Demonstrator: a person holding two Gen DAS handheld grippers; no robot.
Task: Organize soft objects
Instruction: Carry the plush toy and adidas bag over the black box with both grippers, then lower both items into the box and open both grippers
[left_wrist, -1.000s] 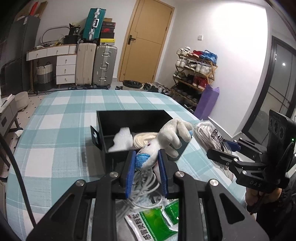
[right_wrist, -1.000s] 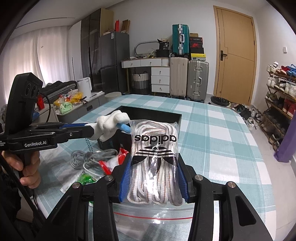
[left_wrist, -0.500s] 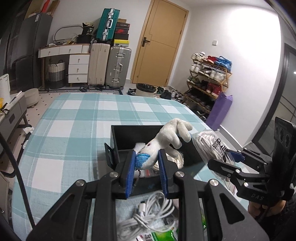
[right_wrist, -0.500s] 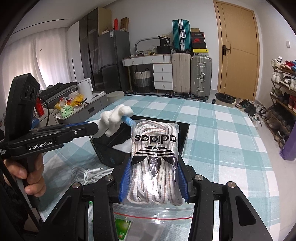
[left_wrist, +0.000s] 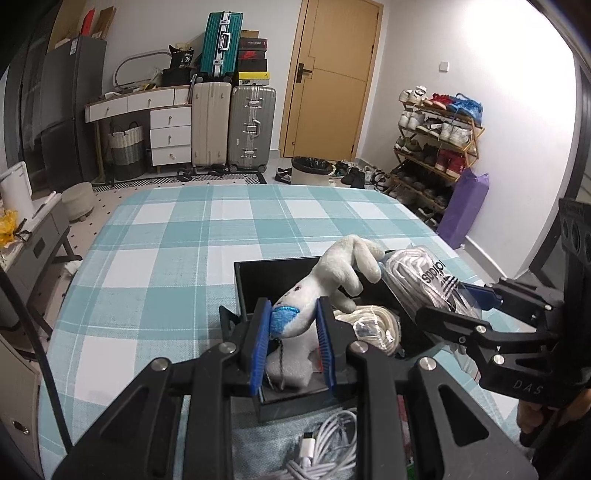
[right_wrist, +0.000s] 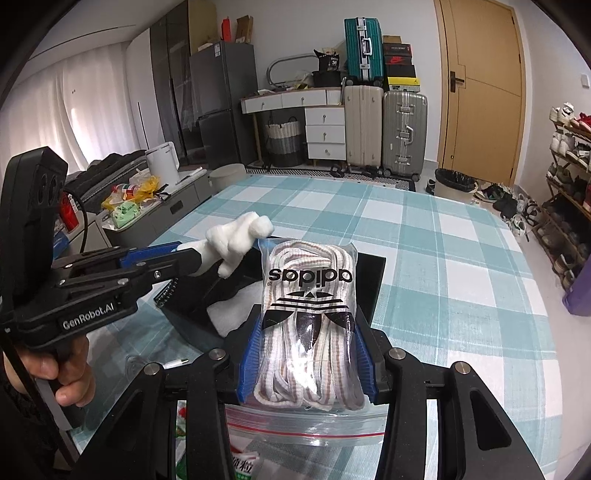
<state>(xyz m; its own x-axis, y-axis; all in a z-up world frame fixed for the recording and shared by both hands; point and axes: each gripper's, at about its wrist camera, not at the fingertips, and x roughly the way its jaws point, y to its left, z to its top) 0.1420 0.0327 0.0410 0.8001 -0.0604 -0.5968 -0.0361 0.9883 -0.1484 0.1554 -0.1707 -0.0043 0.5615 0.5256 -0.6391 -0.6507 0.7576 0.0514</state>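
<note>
My left gripper (left_wrist: 291, 339) is shut on a white plush toy (left_wrist: 332, 273) with a blue patch and holds it over the black box (left_wrist: 258, 273). The toy also shows in the right wrist view (right_wrist: 236, 243). My right gripper (right_wrist: 306, 354) is shut on a clear Adidas bag of striped shoelaces (right_wrist: 308, 314), held over the near right edge of the box (right_wrist: 373, 280). The bag also shows in the left wrist view (left_wrist: 424, 280). Inside the box lie a coiled cream cord (left_wrist: 369, 325) and white foam (right_wrist: 229, 314).
White cables (left_wrist: 325, 450) lie on the checked tablecloth (left_wrist: 155, 280) in front of the box. A zip bag (right_wrist: 306, 424) and a green packet (right_wrist: 181, 435) lie under my right gripper. Suitcases, drawers and a shoe rack stand beyond the table.
Both grippers have moved forward over the box, each still holding its object. The plush toy now hangs above the box interior and the lace bag is at the box's right edge.
</note>
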